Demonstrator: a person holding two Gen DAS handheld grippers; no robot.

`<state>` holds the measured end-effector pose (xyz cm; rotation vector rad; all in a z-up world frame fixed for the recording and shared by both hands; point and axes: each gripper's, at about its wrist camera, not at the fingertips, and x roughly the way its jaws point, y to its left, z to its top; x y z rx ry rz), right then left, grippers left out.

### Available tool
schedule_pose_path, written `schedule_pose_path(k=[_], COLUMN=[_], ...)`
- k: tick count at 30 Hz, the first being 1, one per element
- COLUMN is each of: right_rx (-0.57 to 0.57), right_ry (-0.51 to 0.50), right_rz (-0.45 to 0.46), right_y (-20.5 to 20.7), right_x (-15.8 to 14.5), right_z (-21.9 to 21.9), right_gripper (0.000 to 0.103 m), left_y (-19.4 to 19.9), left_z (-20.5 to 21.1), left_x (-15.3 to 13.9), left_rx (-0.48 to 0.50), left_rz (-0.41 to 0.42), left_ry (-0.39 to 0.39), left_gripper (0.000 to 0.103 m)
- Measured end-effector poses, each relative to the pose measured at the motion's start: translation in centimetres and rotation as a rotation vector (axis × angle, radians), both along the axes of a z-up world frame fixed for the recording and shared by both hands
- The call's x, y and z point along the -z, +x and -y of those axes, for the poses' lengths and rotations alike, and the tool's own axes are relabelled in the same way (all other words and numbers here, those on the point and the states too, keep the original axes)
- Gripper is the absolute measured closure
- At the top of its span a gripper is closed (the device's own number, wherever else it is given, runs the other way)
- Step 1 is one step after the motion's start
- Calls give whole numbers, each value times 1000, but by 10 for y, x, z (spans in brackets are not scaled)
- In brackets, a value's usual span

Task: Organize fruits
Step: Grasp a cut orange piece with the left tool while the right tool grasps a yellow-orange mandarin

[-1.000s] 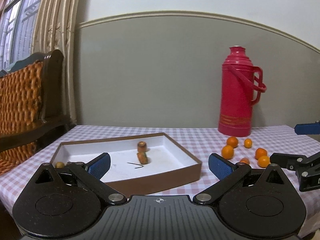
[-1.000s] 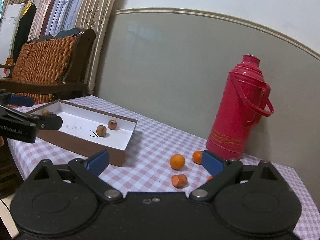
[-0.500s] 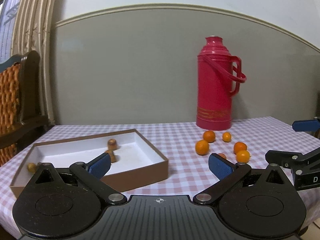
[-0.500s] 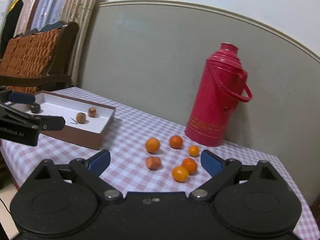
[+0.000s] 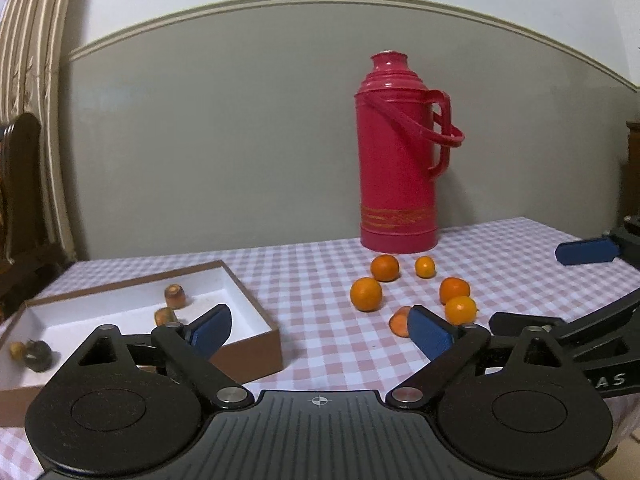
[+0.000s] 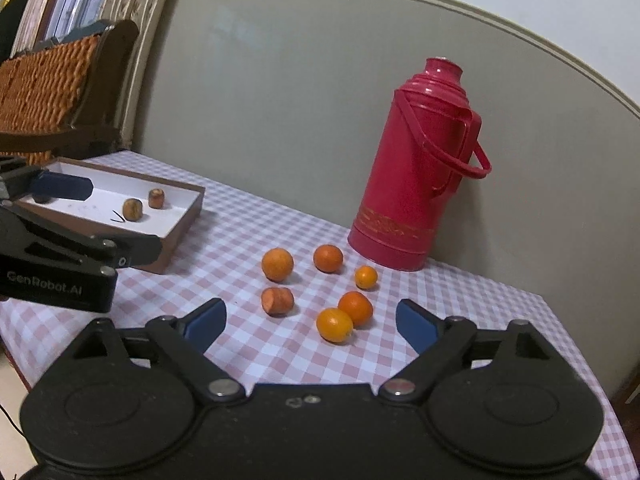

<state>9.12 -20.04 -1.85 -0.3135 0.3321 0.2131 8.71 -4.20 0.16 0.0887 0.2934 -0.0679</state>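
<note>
Five small oranges (image 6: pixel 277 265) lie loose on the checked surface (image 6: pixel 460 304) in front of a red thermos flask (image 6: pixel 416 168), with a cut carrot piece (image 6: pixel 277 301) just beside the nearest of them. In the left wrist view that carrot piece is partly hidden behind one blue pad of the left tongs (image 5: pixel 320 332), whose jaws stand apart and hold nothing. The right tongs (image 6: pixel 311 322) are also apart and empty, hovering near the two closest oranges. A brown box (image 6: pixel 182 226) with a white inside sits well apart from the fruit, toward the left edge of the surface; it holds two brown carrot stubs (image 6: pixel 133 209), a thin dark bent item too small to identify, and a dark round object (image 5: pixel 37 355) beside a small yellowish one, both blurred. The box's near corner is cut off by the left tongs' body.
</note>
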Motion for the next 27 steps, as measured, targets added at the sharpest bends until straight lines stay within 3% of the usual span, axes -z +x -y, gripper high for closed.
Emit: schedule_pose_path(k=[4, 6, 9, 14, 25, 27], right_rx=[33, 52, 85, 101, 137, 150], right_ry=[16, 42, 74, 81, 84, 78], right_rz=[-19, -31, -47, -79, -183, -206], right_y=[17, 25, 35, 49, 108, 116], right_x=[3, 3, 5, 13, 38, 41], right_z=[5, 10, 17, 22, 15, 12], right_gripper=[20, 28, 29, 34, 41, 55], left_y=[10, 15, 27, 48, 70, 76], left_z=[4, 9, 17, 20, 24, 25], left_x=[2, 4, 5, 11, 22, 24], left_rx=[18, 34, 31, 39, 25, 29], left_rz=[-9, -9, 2, -53, -93, -102], left_ry=[-34, -25, -5, -37, -54, -60], left_gripper=[10, 12, 15, 24, 24, 24])
